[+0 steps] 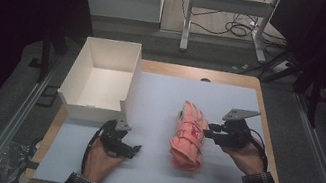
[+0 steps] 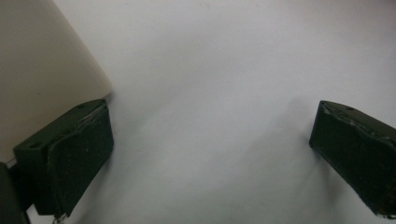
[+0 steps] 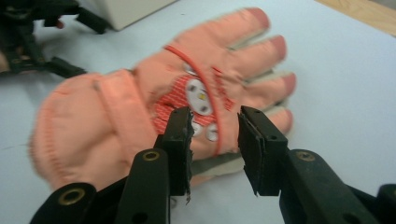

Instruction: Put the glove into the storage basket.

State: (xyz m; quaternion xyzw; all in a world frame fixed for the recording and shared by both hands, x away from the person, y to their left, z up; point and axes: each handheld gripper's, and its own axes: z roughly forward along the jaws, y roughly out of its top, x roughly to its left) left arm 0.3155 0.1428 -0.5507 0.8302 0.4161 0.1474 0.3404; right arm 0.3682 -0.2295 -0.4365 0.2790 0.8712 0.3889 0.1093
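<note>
A salmon-pink glove [image 1: 188, 136] lies flat on the white mat [image 1: 152, 171], its fingers pointing away from the person. In the right gripper view the glove [image 3: 116, 98] shows a striped patch with white dots and a red cord. My right gripper [image 1: 209, 130] sits at the glove's right edge, low over the mat. Its jaws [image 3: 215, 126] stand a little apart over that edge and do not press on the fabric. My left gripper [image 1: 133, 149] rests near the front corner of a white box [image 1: 92, 109], jaws wide [image 2: 210, 140] with only bare mat between them.
The open white box [image 2: 42, 70] stands at the table's left, close beside the left jaw. Beyond the glove, the right gripper view takes in the left hand's gripper [image 3: 32, 28]. A wooden table edge [image 1: 266, 125] borders the mat. Table legs and cables lie behind.
</note>
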